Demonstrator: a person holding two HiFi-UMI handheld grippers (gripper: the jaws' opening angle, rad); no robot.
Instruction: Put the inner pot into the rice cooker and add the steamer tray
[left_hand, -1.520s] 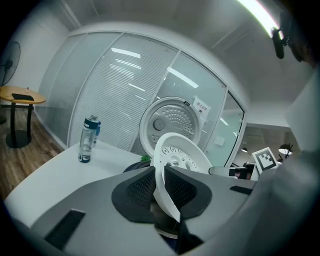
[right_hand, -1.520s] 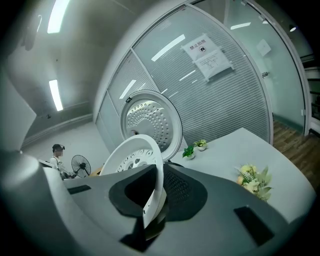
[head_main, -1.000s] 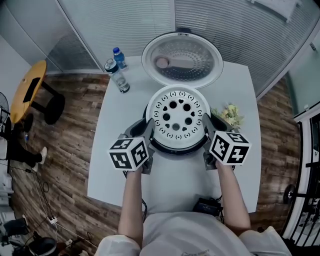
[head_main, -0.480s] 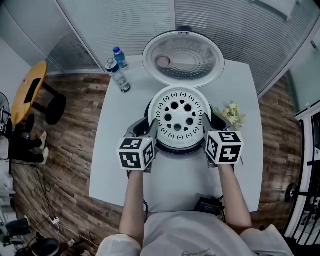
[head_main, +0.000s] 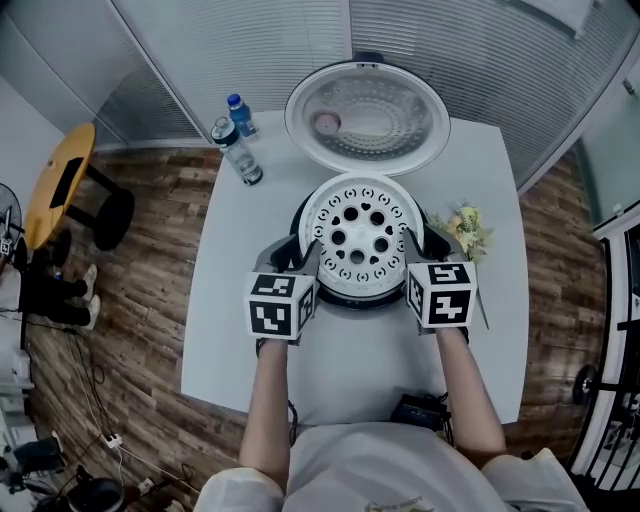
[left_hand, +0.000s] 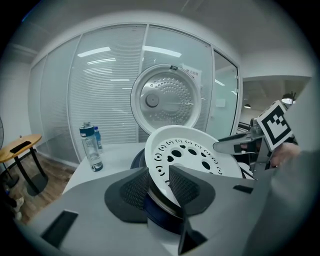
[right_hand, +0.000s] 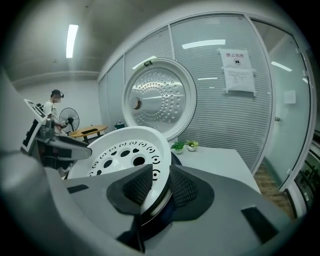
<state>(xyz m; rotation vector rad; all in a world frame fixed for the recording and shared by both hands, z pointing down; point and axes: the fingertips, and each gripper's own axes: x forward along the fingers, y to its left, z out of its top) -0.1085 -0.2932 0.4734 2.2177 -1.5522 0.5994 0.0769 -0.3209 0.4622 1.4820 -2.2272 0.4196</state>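
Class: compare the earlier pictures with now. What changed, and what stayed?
The left tool and right tool rolled more upright, and their jaws have just been opening, loosening from the rim of the steamer tray between them. Tray, rice cooker and bottles stayed put.

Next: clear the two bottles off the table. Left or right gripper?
Left. The bottles stand on the left gripper's side; the right gripper would cross the rice cooker. Both have just been opening, steamer tray rim between their jaws.

Steamer tray (head_main: 362, 238) sits in rice cooker (head_main: 298, 226), bottles (head_main: 237, 152) behind-left.
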